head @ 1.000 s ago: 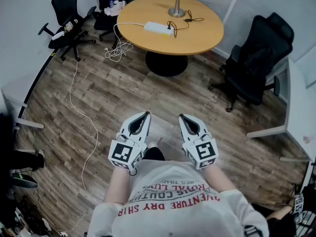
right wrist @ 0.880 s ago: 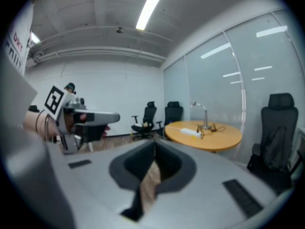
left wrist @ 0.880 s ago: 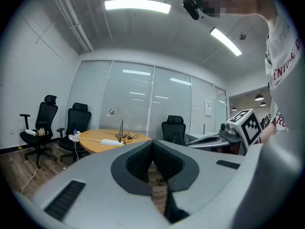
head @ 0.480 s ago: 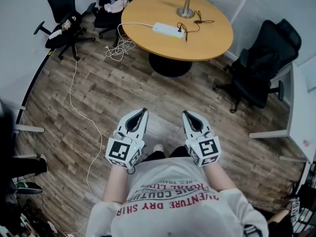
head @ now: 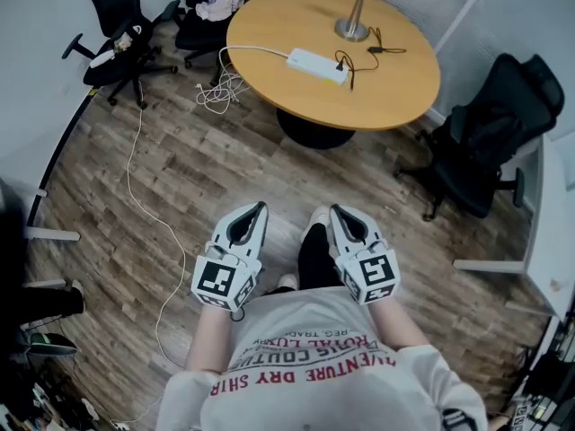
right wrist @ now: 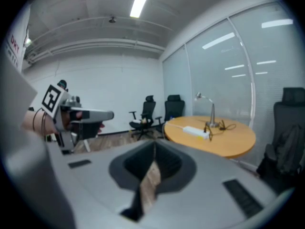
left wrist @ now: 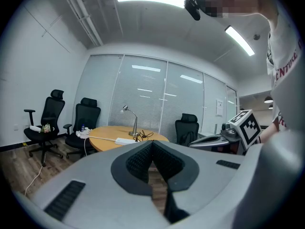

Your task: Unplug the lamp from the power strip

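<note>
Power strip [head: 316, 65] on round table [head: 395, 92], chairs [head: 499, 128] around, cable [head: 216, 92] across floor [head: 225, 173]

Ahead of the left gripper [head: 259, 208] and the right gripper [head: 335, 211], one round wooden table [head: 395, 88] is carrying one white power strip [head: 316, 65] and one silver desk lamp [head: 352, 29]. Three black office chairs [head: 499, 119] are standing near it.

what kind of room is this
Likely a small office meeting room: a round wooden table, black swivel chairs around it, and a glass wall with blinds.
</note>
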